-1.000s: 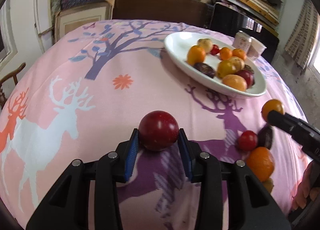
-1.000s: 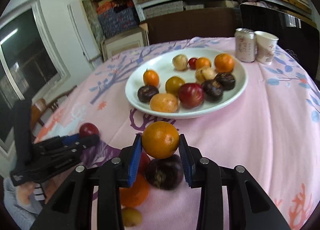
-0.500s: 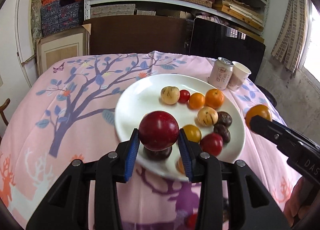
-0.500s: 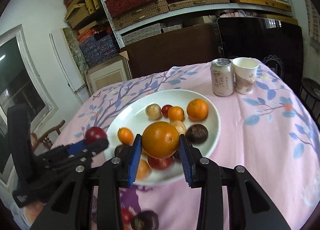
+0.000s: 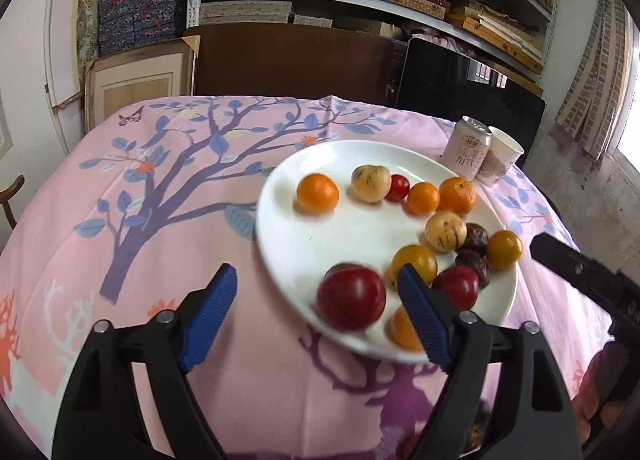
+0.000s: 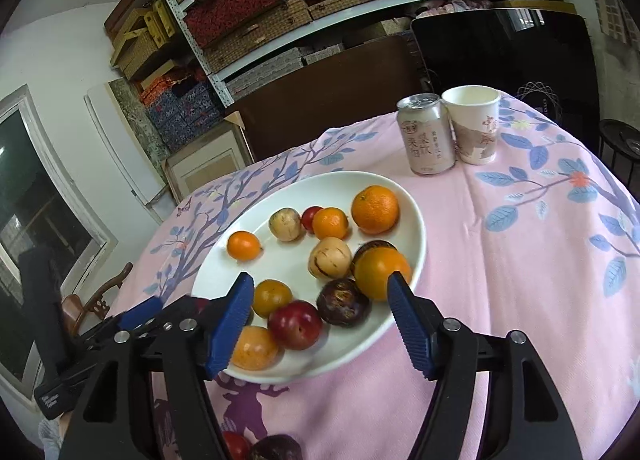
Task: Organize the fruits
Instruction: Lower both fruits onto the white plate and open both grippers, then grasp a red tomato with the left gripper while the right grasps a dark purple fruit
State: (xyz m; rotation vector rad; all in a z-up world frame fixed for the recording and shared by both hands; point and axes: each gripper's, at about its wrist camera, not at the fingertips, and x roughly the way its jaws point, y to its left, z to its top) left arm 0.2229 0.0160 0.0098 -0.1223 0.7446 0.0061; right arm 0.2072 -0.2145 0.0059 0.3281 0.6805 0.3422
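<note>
Both pairs of tongs are over the near rim of the white plate (image 6: 416,220), and both are opening. The left tongs (image 5: 314,302) stand wide apart, blue pads clear of the dark red plum (image 5: 351,297), which shows blurred between them, nearer the right pad, over the plate's near edge. The right tongs (image 6: 320,306) are spread too; the orange (image 6: 380,273) sits just beyond the right pad, touching neither pad as far as the view shows, resting against a dark fruit behind it.

Counting the plate from the right wrist view: twelve fruits visible. Five are orange citrus, from the big mandarin (image 6: 375,208) at the far edge to the small one (image 6: 244,245) alone on the left. Two are pale striped fruits (image 6: 330,257). Two are dark purple-brown, one of them (image 6: 343,302) near the middle. One red plum (image 6: 295,324), one small red fruit (image 6: 311,217), one yellow-orange fruit (image 6: 272,297). The left tongs hide their plum here.

Off the plate, at the bottom edge, two more fruits lie on the pink bench cloth (image 6: 520,260): one red, one dark. Beyond the plate stand one drink can (image 6: 426,136) and one paper cup (image 6: 474,124), side by side.
</note>
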